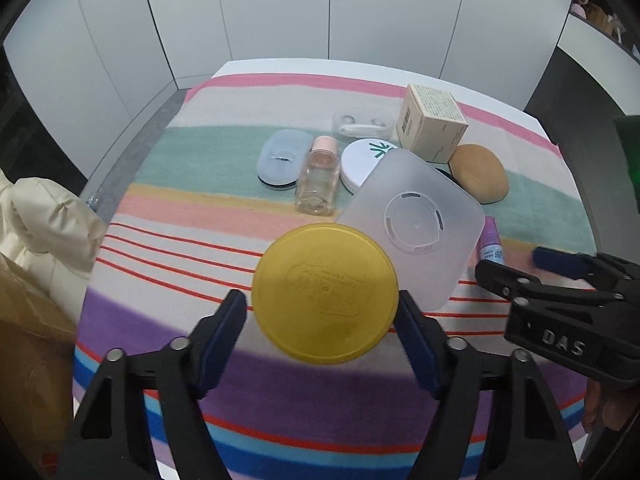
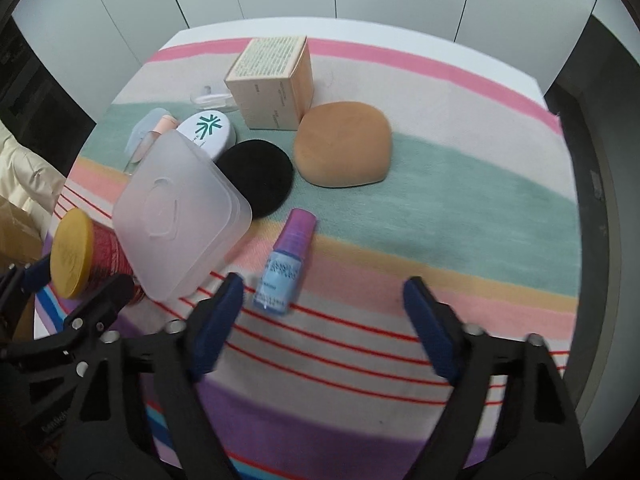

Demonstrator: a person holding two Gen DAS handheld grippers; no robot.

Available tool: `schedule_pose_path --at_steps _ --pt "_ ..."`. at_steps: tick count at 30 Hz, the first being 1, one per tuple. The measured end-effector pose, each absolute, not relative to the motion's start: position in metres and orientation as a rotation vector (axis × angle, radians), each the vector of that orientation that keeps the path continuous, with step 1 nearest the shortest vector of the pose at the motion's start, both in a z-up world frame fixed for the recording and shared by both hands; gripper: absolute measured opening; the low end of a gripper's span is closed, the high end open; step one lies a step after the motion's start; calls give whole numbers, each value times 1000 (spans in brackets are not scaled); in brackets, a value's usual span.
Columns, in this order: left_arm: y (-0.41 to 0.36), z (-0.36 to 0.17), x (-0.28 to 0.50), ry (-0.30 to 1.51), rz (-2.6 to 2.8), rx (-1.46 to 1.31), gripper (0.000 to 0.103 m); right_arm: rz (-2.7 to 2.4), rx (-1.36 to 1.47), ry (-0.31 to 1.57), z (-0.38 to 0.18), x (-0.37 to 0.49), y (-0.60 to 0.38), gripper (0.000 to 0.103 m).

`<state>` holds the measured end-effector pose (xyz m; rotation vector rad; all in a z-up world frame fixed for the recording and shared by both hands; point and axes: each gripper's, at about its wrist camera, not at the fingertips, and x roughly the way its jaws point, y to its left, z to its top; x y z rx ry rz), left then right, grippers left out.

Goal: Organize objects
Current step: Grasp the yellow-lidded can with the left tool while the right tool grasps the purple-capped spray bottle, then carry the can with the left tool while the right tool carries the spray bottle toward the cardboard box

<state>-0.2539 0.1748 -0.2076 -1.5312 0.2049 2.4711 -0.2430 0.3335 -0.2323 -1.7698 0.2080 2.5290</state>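
My left gripper [image 1: 320,312] is shut on a red can with a yellow lid [image 1: 325,294], held above the striped cloth; the can also shows in the right wrist view [image 2: 86,254]. A frosted plastic box [image 1: 414,224] leans beside the can and shows in the right wrist view too [image 2: 180,216]. My right gripper [image 2: 324,300] is open and empty, just above a small blue bottle with a purple cap [image 2: 286,260]. It also shows at the right of the left wrist view [image 1: 516,268].
On the striped cloth [image 2: 440,208] lie a tan sponge [image 2: 342,144], a black round pad [image 2: 258,176], a white compact [image 2: 206,132], a cardboard box [image 2: 272,84], a clear bottle with a pink cap [image 1: 318,178] and a grey case [image 1: 282,158]. A cream bag [image 1: 44,224] sits left.
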Motion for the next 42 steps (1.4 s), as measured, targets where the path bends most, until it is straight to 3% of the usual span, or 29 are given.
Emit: schedule_pose_path --at_steps 2,3,6,16,42 --pt "176 -210 -254 197 2456 -1530 55 2532 -1773 187 -234 -245 329 58" --pt "175 -211 -255 194 2455 -1529 55 2540 -1776 172 -234 -245 326 53" --pt "171 -211 -256 153 2446 -1530 55 2561 -1780 97 -232 -245 317 20" --pt "156 -189 -240 93 2440 -1581 54 2565 -1777 118 -212 -221 312 20" --pt "105 -37 -127 48 2545 -1351 54 2695 -1622 93 -70 -112 290 20"
